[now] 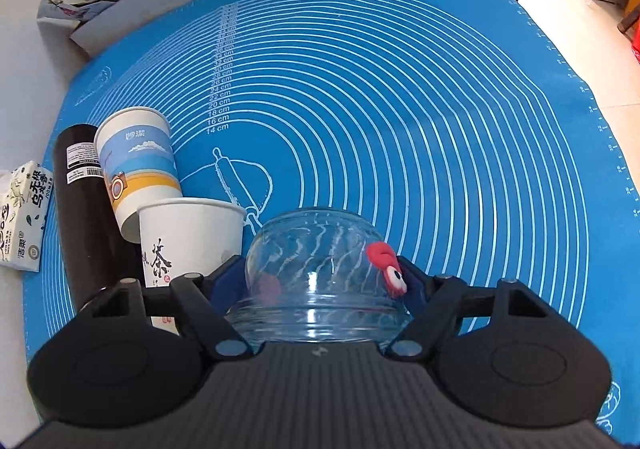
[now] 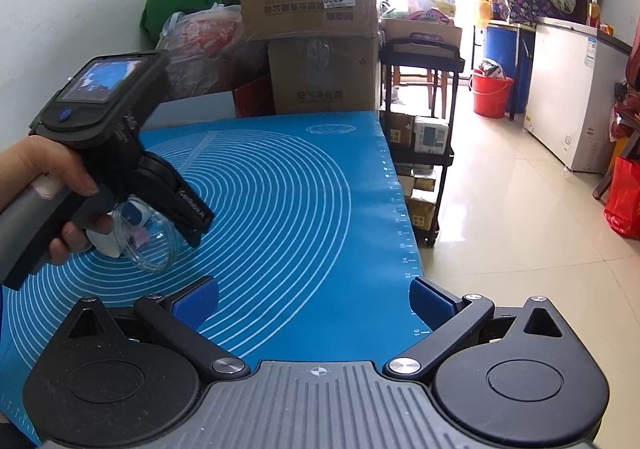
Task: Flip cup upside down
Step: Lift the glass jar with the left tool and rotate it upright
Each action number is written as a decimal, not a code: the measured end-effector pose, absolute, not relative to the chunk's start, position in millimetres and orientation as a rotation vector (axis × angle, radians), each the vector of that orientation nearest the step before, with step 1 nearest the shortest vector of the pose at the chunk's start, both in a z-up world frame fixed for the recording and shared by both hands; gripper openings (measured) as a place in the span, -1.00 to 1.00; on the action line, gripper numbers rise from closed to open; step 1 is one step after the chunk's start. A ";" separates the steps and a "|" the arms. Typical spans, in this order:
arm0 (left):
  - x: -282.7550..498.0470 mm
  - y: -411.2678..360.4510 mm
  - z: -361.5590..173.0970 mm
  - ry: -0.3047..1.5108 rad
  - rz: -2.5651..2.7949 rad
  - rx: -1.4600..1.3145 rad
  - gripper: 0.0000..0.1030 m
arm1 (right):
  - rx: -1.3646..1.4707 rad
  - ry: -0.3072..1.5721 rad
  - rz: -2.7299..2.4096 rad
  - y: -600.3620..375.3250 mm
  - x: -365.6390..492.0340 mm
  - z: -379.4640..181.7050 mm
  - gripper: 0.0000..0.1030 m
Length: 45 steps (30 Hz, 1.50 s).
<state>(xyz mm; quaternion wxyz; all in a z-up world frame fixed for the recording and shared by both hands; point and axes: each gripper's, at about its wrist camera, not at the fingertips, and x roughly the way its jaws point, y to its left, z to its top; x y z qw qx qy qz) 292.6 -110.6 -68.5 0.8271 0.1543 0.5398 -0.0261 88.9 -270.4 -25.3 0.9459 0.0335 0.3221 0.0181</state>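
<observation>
— How is the glass cup [image 1: 316, 273] held?
— It is pinched between the left gripper [image 1: 320, 281] jaws above the blue mat [image 1: 440, 129], tilted, mouth toward the camera.
— And the right gripper [image 2: 314, 299]?
— Its jaws are spread, nothing between.

We see that our left gripper [image 1: 320, 269] and right gripper [image 2: 314, 299] share a ribbed grey body, two black round housings and black linkage arms with silver screws, ending in blue-padded jaws. Our left hand [image 2: 52, 185], bare-skinned, grips a grey handle below a small screen.
</observation>
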 end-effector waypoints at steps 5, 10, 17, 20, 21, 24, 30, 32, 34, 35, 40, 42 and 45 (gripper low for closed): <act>291.4 -107.2 -67.1 1.150 -0.075 0.316 0.52 | 0.072 0.656 0.019 -272.9 87.5 -24.9 0.99; 289.5 -95.2 -65.8 1.165 -0.106 0.260 0.52 | 0.077 0.659 0.014 -272.9 86.4 -26.0 0.99; 269.6 -94.5 -57.2 1.156 -0.154 0.271 0.52 | 0.072 0.654 0.023 -270.0 86.2 -23.7 0.99; 255.1 -90.2 -47.3 1.141 -0.178 0.256 0.52 | 0.067 0.649 0.026 -270.1 82.8 -21.6 0.99; 248.7 -87.9 -44.2 1.136 -0.185 0.253 0.52 | 0.066 0.649 0.027 -269.2 81.5 -20.8 0.99; 229.3 -77.1 -39.5 1.125 -0.192 0.252 0.52 | 0.061 0.650 0.032 -266.3 77.0 -18.9 0.99; 194.8 -48.3 -44.2 1.135 -0.160 0.233 0.52 | 0.054 0.651 0.057 -251.6 69.2 -14.9 0.99; 185.3 -41.0 -47.6 1.144 -0.152 0.223 0.52 | 0.056 0.654 0.066 -245.8 66.3 -14.5 0.99; 178.5 -34.9 -51.3 1.156 -0.150 0.205 0.52 | 0.054 0.661 0.074 -241.0 64.2 -15.2 0.99; 175.4 -32.8 -53.2 1.160 -0.150 0.197 0.52 | 0.052 0.664 0.077 -238.2 63.0 -15.6 0.99; 166.6 -30.0 -61.6 1.184 -0.160 0.181 0.52 | 0.036 0.676 0.085 -227.3 58.7 -15.5 0.99; 167.3 -31.1 -62.7 1.178 -0.157 0.180 0.52 | 0.033 0.680 0.086 -225.3 58.4 -15.3 0.99; 167.6 -32.9 -62.7 1.174 -0.154 0.188 0.52 | 0.029 0.686 0.084 -223.9 58.3 -15.3 0.99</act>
